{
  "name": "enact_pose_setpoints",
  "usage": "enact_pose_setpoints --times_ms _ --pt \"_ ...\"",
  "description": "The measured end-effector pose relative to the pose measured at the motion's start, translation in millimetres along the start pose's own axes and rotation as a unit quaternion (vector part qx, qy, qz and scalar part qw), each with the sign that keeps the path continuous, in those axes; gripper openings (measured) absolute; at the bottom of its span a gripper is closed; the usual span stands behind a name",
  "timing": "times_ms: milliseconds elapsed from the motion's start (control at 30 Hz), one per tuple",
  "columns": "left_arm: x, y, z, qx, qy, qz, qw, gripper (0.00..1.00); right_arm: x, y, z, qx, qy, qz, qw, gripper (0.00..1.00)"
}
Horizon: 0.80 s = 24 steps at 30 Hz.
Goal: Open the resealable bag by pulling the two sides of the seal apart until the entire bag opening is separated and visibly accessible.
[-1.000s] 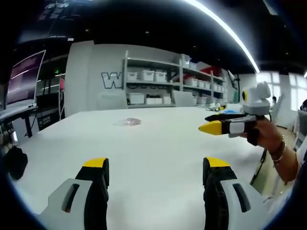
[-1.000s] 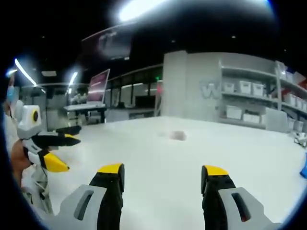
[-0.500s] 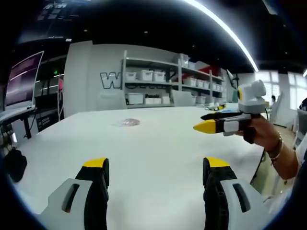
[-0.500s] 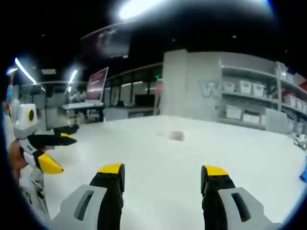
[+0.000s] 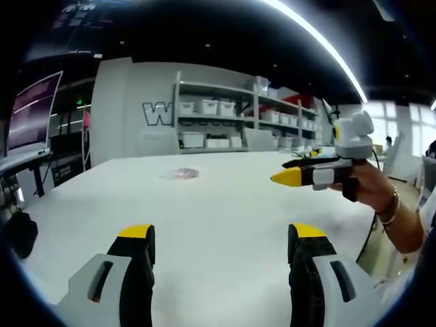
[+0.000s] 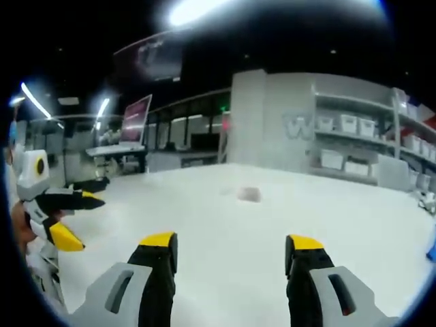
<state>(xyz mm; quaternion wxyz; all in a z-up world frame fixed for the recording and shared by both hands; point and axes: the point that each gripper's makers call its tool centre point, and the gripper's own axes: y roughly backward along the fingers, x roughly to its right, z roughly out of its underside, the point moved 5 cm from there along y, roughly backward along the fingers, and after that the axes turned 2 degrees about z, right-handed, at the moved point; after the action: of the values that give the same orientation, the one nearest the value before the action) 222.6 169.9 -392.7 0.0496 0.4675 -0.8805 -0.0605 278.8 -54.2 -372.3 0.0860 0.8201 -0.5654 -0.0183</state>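
Left gripper view, left to right: a monitor (image 5: 34, 112) on a side desk at the far left; a dark bag-like object (image 5: 22, 230) low at the tabletop's left edge; the white tabletop (image 5: 225, 204) spreading ahead; the left gripper (image 5: 223, 237), jaws yellow-tipped and set wide apart, nothing between them, held above the tabletop's near part; the resealable bag (image 5: 181, 174), small and translucent, lying flat far out on the tabletop, well apart from both grippers, whether its seal is closed cannot be told at this distance; wall shelving (image 5: 245, 112) with white bins behind, next to a large letter on the wall; the right gripper (image 5: 278, 172) entering from the right, jaws apart and pointing left, nothing held, raised over the tabletop in a hand (image 5: 364, 187) with a bracelet at the wrist. Right gripper view, left to right: the left gripper (image 6: 85, 218) at the left edge, jaws spread, nothing held; the monitor (image 6: 136, 112) on its desk behind; the right gripper (image 6: 231, 240), yellow-tipped jaws wide apart, holding nothing, above the tabletop (image 6: 327, 218); the resealable bag (image 6: 249, 195) lying far ahead near the middle of the tabletop; shelving (image 6: 357, 143) with white bins at the right.
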Motion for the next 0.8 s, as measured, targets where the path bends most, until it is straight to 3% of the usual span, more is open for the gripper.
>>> enact_pose_setpoints --times_ms 800 --pt "3.2 -1.9 4.1 -0.006 0.001 0.005 1.0000 0.79 6.0 -10.9 2.8 -0.014 -0.002 0.001 0.9999 0.62"
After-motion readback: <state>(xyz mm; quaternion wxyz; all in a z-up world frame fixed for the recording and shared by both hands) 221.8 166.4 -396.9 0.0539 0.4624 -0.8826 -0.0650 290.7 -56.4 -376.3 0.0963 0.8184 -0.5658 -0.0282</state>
